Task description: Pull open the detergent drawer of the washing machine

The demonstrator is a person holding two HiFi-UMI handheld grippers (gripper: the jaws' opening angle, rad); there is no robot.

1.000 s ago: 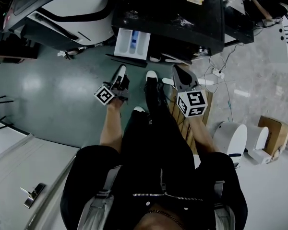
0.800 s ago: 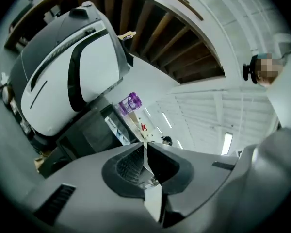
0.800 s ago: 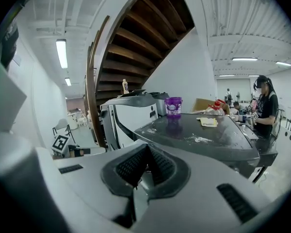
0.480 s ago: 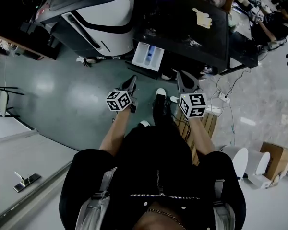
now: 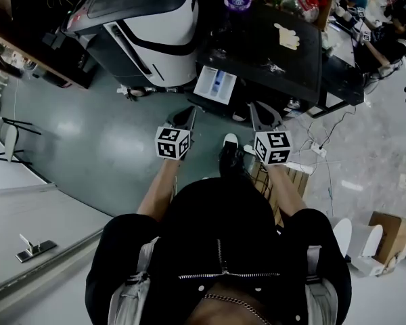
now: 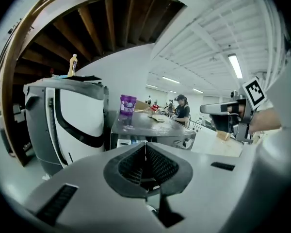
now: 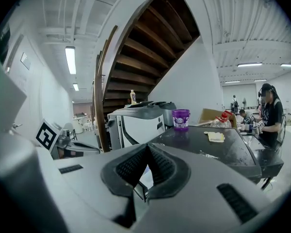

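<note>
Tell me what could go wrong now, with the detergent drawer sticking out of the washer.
The detergent drawer juts from the washing machine toward the person's shoe; a step forward could knock it. Cables lie on the floor at the person's right, a likely trip hazard. The left gripper and right gripper are shut and empty, so neither could steady the drawer quickly.

Grey-green floor [image 5: 88, 134] — wooden staircase [image 7: 145, 42], fluorescent ceiling lights [image 7: 70, 59].
</note>
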